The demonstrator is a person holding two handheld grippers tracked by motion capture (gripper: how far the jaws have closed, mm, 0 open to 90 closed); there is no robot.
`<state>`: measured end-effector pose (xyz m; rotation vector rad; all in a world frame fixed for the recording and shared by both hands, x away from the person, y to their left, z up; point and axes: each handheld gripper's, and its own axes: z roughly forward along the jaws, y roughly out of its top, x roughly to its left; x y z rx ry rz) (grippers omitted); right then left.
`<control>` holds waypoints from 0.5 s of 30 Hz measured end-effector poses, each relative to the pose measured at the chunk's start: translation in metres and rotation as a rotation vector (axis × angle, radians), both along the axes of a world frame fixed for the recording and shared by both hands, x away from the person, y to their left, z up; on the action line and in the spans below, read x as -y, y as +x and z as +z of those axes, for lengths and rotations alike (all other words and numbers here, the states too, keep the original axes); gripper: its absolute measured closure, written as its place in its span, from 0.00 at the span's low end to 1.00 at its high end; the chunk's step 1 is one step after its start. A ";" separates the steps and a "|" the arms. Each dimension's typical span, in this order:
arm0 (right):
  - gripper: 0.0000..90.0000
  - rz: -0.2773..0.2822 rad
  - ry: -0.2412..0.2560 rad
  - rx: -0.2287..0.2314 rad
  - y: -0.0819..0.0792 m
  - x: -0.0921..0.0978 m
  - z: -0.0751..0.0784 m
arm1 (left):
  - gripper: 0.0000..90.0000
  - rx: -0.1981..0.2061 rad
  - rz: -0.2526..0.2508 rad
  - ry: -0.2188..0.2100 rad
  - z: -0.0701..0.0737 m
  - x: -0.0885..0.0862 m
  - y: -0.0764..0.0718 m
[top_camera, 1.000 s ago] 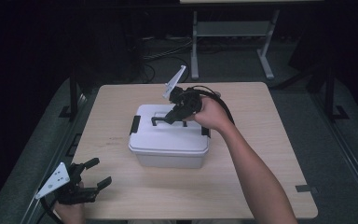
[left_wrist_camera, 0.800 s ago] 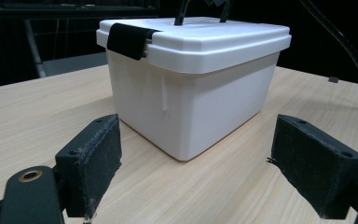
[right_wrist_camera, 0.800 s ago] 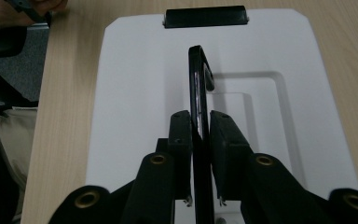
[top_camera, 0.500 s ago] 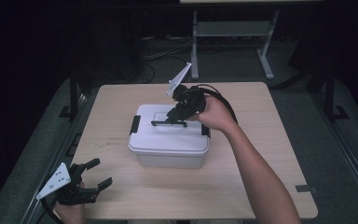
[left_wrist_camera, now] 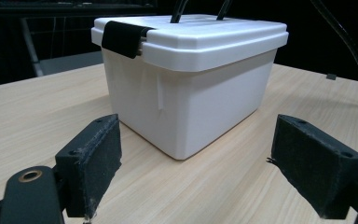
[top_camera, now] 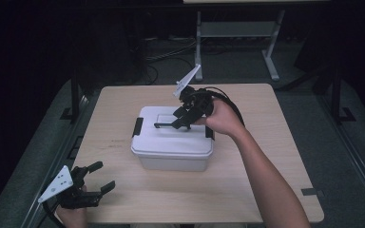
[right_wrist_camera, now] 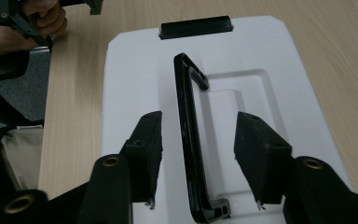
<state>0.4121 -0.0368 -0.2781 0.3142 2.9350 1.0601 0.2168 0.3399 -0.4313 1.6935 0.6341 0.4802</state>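
Observation:
A white lidded box stands mid-table, with black latches at its left end and right end. Its black carry handle stands raised off the lid. My right gripper hovers over the lid, open, one pad on each side of the handle with a gap on both sides. In the high view this right gripper sits above the lid's right half. My left gripper rests open near the table's front left corner, facing the box with nothing between its pads.
The wooden table has bare surface around the box. A small dark tag lies near the front right edge. A metal stand and cables sit on the dark floor beyond the far edge.
The right gripper has shifted only slightly over the lid, staying astride the handle. The left gripper has not moved.

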 end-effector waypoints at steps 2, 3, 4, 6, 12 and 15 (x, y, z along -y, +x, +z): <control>0.55 0.000 0.006 0.002 0.000 0.002 0.000 | 0.17 0.000 0.000 0.001 0.000 0.000 0.000; 0.55 -0.004 0.007 0.003 -0.001 0.003 0.001 | 0.17 -0.001 0.000 0.002 0.000 0.000 0.000; 0.55 -0.005 0.009 0.002 -0.001 0.003 0.001 | 0.17 -0.002 0.000 0.000 0.000 0.001 0.000; 0.54 -0.009 0.005 0.001 -0.002 0.005 0.001 | 0.17 -0.001 0.000 0.002 0.000 0.001 0.000; 0.50 -0.023 0.004 0.005 -0.003 0.010 0.001 | 0.17 -0.002 0.000 0.000 0.000 0.001 0.001; 0.49 -0.025 0.007 0.010 -0.004 0.011 0.003 | 0.17 -0.001 0.001 -0.002 0.000 0.001 0.000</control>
